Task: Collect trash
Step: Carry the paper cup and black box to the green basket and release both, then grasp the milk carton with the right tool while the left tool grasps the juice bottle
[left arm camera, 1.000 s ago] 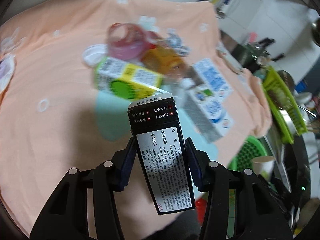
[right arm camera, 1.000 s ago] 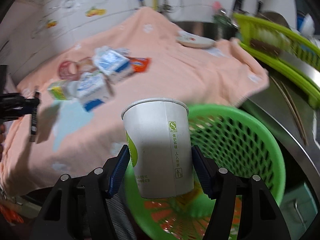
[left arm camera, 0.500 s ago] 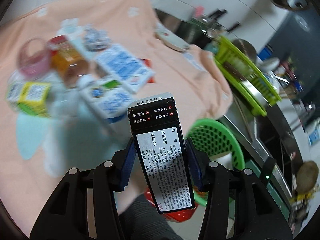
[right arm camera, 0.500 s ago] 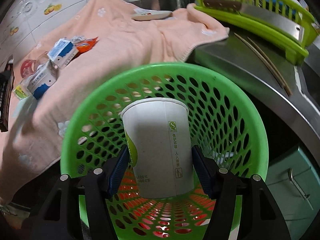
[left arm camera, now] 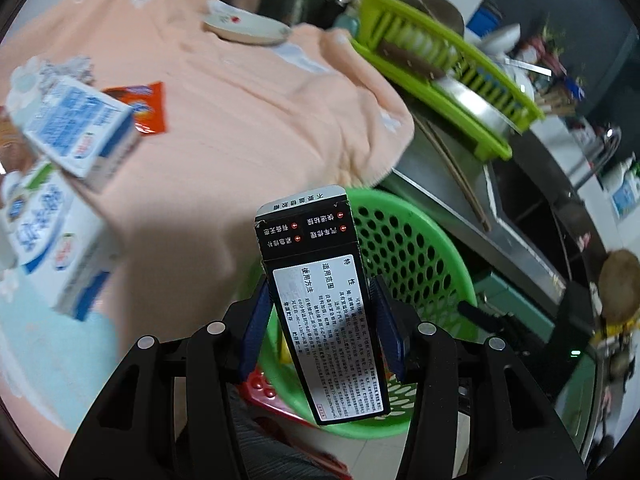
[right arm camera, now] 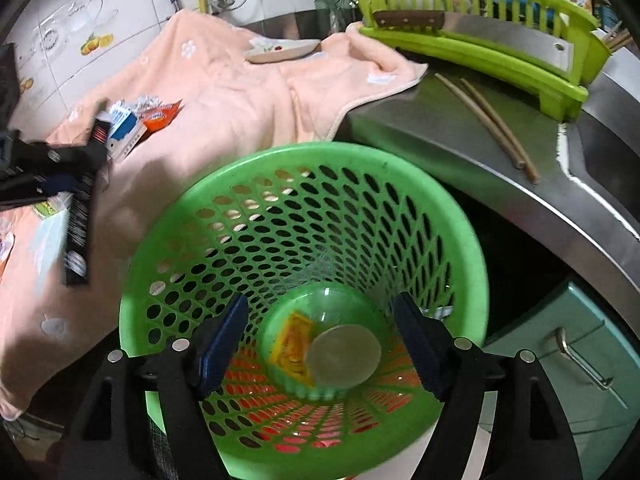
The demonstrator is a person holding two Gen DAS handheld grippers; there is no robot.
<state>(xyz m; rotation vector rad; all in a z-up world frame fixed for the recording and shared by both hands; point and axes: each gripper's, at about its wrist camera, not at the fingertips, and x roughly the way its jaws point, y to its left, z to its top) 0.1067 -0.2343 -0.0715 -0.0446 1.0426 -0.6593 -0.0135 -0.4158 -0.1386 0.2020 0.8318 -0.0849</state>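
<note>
Green basket (right arm camera: 168, 248) under opening right gripper (right arm camera: 320, 344), cup (right arm camera: 344, 354) inside

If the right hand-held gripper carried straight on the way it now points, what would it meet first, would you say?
The right hand-held gripper, jaws opening with nothing between them, points down into the green basket. Going straight on, it would probably first meet the paper cup lying at the bottom, though depth is hard to judge.
</note>
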